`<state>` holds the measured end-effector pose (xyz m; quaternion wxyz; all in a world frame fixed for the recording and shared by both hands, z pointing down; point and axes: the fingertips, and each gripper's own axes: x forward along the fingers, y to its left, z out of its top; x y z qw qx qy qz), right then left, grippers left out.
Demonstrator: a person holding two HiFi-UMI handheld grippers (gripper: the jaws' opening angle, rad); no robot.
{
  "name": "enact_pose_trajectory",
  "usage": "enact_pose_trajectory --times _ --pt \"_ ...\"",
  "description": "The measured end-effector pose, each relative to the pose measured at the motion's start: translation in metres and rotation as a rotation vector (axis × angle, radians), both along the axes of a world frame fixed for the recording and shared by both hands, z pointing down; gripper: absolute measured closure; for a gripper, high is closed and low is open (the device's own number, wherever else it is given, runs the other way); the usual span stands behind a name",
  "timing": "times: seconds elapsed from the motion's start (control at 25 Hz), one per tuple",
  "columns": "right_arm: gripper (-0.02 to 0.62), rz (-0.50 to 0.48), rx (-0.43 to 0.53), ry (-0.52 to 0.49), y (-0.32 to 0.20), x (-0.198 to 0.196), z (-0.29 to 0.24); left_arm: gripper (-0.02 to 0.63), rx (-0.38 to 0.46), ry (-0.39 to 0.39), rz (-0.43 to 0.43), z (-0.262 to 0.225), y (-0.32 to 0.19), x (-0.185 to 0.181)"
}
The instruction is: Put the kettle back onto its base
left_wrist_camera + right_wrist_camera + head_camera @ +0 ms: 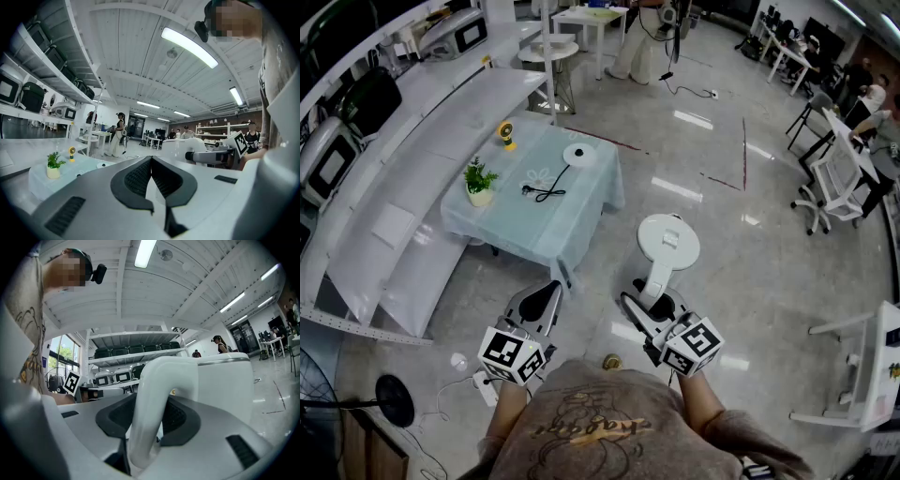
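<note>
- Closest to the camera, just before the person's chest, sit the two marker cubes. The left hand-held gripper [546,292] reaches forward from one with its jaws together and nothing between them.
- The right hand-held gripper [649,305] is clamped on the white handle [150,394] of the electric kettle [668,244]. Its own view shows the pads pressing on the handle from both sides.
- The kettle hangs upright in the air above the floor. It is off to the right of the worktop [572,220] and well apart from it.
- The round white kettle base [579,156] lies at the far side of the light blue cloth, and its black cord [546,194] is coiled just in front of it.
- A small potted plant [478,181] stands at the worktop's left edge. Behind it is what looks like a little yellow fan [505,134], though it is too small to be sure.
- The step in hand appears to be the carry, with the kettle gripped but not yet over the worktop.
- The next move likely calls for bringing the kettle forward and left across the cloth while keeping it upright. It would then be centred over the base, clear of the cord, and lowered straight down until it seats before the jaws let go.
</note>
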<state>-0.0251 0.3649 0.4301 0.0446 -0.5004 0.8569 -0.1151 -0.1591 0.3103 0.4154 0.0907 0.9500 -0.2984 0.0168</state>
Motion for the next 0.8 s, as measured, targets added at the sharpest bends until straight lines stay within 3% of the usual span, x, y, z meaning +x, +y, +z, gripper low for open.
enact_pose_trajectory --times 0.44,0.8 --pt "0.448 -0.057 -0.018 -0.033 0.009 0.009 -0.003 0.584 -0.004 -0.015 0.000 -0.004 0.004 0.013" --pt "0.448 -0.123 -0.019 -0.034 0.012 0.037 0.008 0.584 0.005 -0.018 -0.056 0.005 0.009 0.038"
